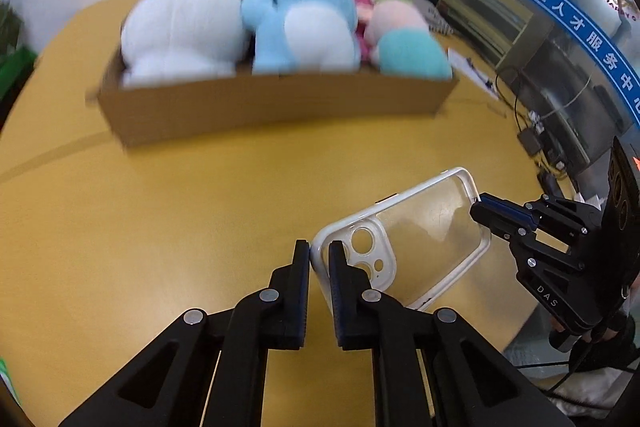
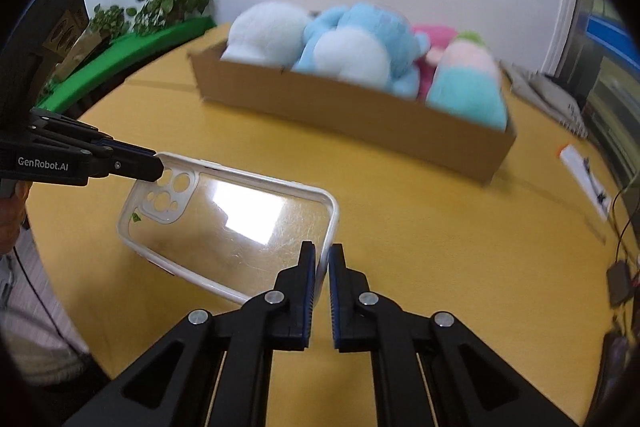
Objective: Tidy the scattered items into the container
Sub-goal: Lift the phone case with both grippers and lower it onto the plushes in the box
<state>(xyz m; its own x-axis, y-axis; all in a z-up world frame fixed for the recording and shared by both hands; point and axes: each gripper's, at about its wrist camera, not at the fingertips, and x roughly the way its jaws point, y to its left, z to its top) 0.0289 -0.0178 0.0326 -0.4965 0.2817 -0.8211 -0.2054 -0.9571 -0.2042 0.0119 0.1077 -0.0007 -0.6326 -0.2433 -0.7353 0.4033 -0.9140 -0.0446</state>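
A clear phone case (image 1: 424, 231) with a white rim hangs above the yellow table (image 1: 180, 227), held at both ends. My left gripper (image 1: 319, 253) is shut on its rim at the camera-cutout end. My right gripper (image 2: 322, 255) is shut on the rim of the phone case (image 2: 232, 223) at the opposite end. Each gripper shows in the other's view: the right gripper (image 1: 480, 207) at the case's far corner, the left gripper (image 2: 158, 167) at the cutout corner. Beyond stands a cardboard box (image 1: 276, 103), also the cardboard box (image 2: 360, 107), filled with plush toys (image 1: 296, 27).
Potted plants (image 2: 172, 3) and a green ledge (image 2: 132, 47) line the table's far left. Papers (image 1: 472, 71), a keyboard-like grey object (image 2: 548, 95) and cables (image 1: 528, 135) lie at the right, near a glass partition. A person's hand (image 1: 592, 331) holds the right gripper.
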